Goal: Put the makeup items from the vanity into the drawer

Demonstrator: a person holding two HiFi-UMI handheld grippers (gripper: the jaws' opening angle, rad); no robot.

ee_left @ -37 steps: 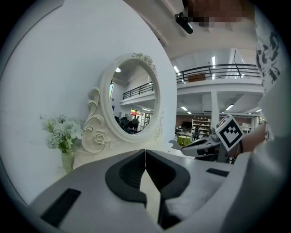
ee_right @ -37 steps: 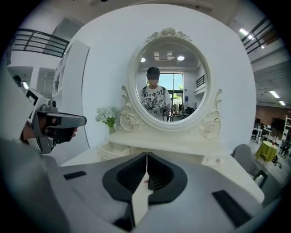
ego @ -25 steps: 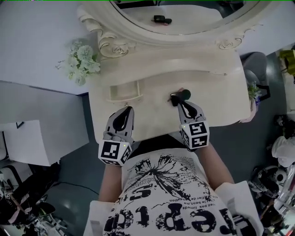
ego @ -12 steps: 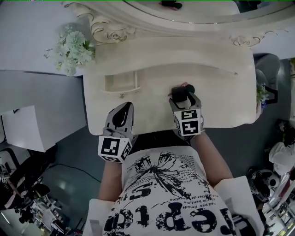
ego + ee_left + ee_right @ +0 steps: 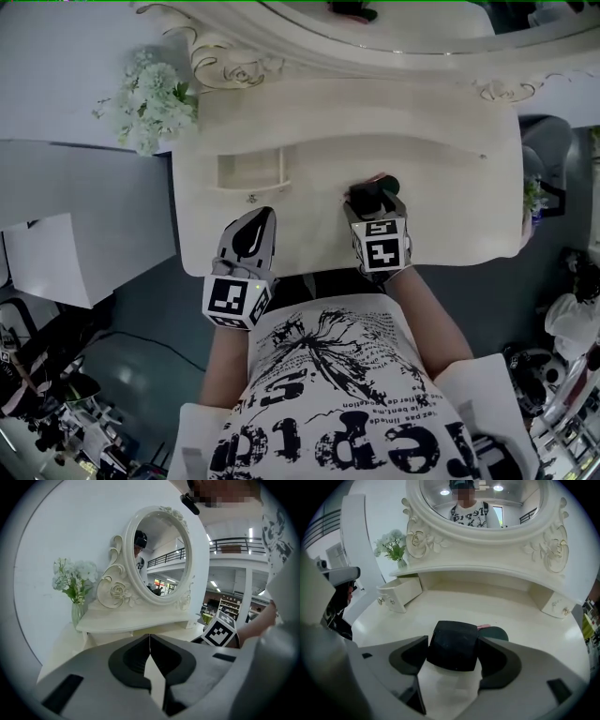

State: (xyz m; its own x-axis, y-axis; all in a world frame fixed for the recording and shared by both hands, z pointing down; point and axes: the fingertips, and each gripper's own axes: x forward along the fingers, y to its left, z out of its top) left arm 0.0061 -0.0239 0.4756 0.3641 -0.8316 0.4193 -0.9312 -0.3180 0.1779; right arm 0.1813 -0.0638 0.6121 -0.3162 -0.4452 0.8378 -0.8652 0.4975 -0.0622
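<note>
Black compact (image 5: pixel 453 645) sits between the right gripper's (image 5: pixel 373 201) just-opened, unclamped jaws; green round case (image 5: pixel 498 633) just behind; left gripper (image 5: pixel 256 217) clenched, empty; small drawer (image 5: pixel 251 172) open.

The vanity top (image 5: pixel 450 206) has a raised shelf (image 5: pixel 375 108) along its back, with the mirror (image 5: pixel 161 559) standing on it and a vase of flowers (image 5: pixel 150 98) at its left end. Under the shelf's left part a drawer (image 5: pixel 405 590) stands pulled out over the top. Right of centre a square case (image 5: pixel 453 645) lies on the top, a round item (image 5: pixel 499 632) just behind it to the right
</note>
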